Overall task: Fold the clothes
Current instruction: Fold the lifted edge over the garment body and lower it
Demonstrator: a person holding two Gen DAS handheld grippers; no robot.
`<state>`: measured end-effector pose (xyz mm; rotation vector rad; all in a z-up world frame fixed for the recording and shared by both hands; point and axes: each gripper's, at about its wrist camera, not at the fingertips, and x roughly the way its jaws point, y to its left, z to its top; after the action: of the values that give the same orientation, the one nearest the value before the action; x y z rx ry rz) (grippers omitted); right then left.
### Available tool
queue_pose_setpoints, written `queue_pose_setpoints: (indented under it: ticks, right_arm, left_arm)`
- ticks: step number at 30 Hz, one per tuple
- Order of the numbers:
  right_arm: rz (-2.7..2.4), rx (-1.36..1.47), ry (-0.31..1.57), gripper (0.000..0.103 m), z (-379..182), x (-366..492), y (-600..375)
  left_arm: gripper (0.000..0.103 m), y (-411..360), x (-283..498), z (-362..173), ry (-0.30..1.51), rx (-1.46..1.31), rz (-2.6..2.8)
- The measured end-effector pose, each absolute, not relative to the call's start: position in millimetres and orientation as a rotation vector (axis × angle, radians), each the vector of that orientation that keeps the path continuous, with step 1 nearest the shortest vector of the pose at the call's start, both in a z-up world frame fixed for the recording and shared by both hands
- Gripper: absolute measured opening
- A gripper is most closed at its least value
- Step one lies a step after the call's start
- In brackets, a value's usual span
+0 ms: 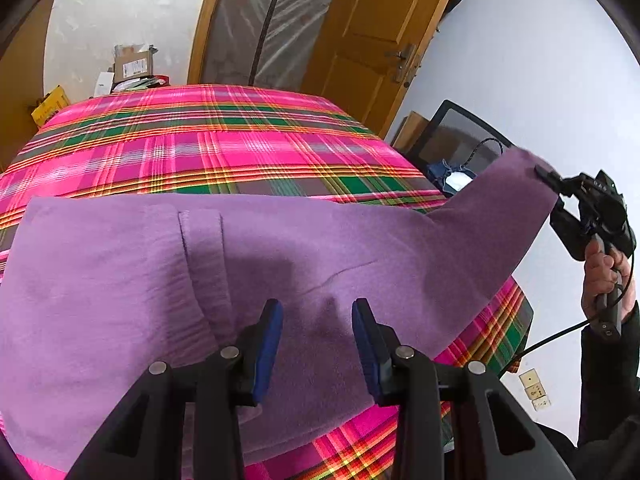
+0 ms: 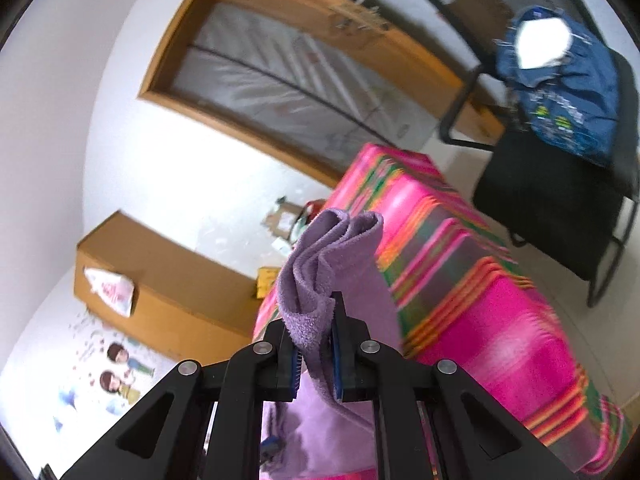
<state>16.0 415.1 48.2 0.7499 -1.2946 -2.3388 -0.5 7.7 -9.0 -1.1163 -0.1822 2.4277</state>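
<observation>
Right gripper [image 2: 314, 354] jaws pinch purple garment [image 1: 280, 256] corner, lifted off bed [image 1: 224, 136] right edge to fold; left gripper [image 1: 318, 344] jaws wide, empty above it.

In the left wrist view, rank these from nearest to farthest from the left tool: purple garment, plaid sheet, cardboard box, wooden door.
1. Purple garment, directly under the left tool.
2. Plaid sheet, spread beyond the garment.
3. Cardboard box, past the bed's far edge, left, and wooden door, far right: too close to call.
</observation>
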Motion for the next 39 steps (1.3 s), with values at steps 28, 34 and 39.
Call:
queue_pose_setpoints:
  ticks: [28,34,39]
  right_arm:
    - [-2.094,1.159,-0.752,0.012,2,-37,180]
    - [-2.082,1.253,-0.611,0.014,-23,-41,147]
    - [-2.059,1.267,-0.541,0.02,-29,-38,133]
  left_arm:
    - [0.037,-68,20,-6,-0.326,-1.071,2.539]
    - [0.037,-75,19,-5,-0.338,-1.072,2.555]
    - [0.037,-78,17,-5,-0.346,-1.073,2.561]
